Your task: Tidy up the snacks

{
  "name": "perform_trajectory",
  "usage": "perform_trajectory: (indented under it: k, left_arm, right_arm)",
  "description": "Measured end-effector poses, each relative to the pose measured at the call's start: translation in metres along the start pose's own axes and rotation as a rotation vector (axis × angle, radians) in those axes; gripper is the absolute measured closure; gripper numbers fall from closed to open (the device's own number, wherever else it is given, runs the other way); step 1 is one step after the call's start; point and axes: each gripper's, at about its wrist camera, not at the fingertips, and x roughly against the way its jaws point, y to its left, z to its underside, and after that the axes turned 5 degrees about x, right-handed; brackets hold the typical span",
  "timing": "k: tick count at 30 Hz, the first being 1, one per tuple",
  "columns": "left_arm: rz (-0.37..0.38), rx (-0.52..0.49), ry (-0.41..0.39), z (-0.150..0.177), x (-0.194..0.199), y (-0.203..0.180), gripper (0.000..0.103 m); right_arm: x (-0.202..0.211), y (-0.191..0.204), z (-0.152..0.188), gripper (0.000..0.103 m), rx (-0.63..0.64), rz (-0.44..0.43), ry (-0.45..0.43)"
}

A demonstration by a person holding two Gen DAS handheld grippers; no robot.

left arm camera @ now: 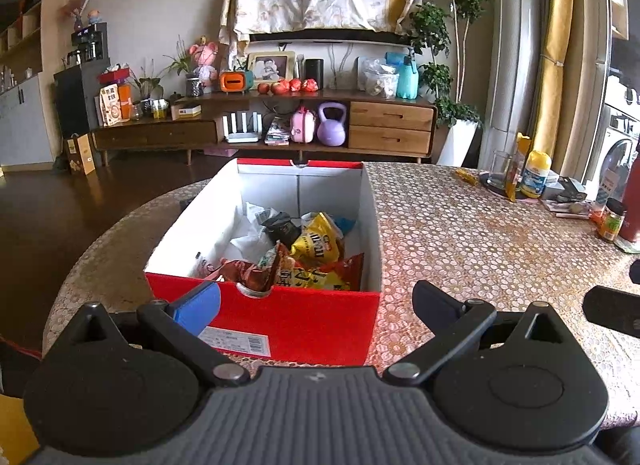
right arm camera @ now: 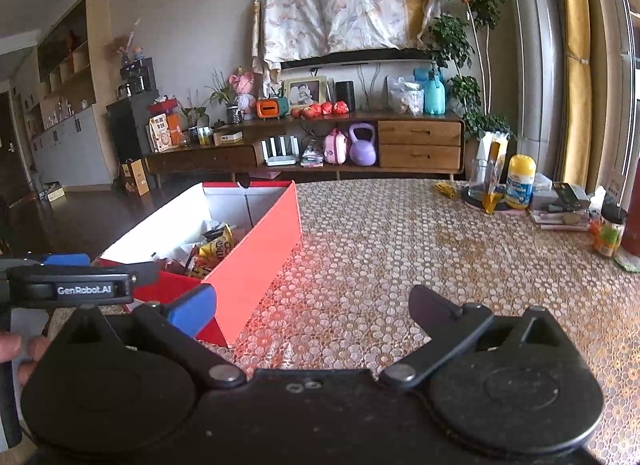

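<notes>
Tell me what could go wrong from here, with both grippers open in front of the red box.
1. The red cardboard box sits near the round table's edge; a push from the open left gripper could slide it toward that edge.
2. The snack bags lie heaped and overlapping, so a grasp may catch two at once.
3. The right gripper sits close beside the left one; reaching together risks a collision.

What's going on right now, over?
Left gripper open, empty, facing the red box. Right gripper open, empty, over the tablecloth. Snack packets in box. Nothing blocking.
</notes>
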Motion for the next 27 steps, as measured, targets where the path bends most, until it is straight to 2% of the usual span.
perform_trajectory:
  k: [11, 27]
  left_arm:
    - [0.014, -0.02, -0.002, -0.005, -0.004, -0.013, 0.0]
    - [0.0, -0.014, 0.004, -0.007, -0.008, -0.009, 0.0]
  right_arm:
    - [-0.007, -0.006, -0.005, 0.0, 0.003, -0.006, -0.001]
    - [-0.015, -0.01, -0.002, 0.0, -0.013, -0.005, 0.02]
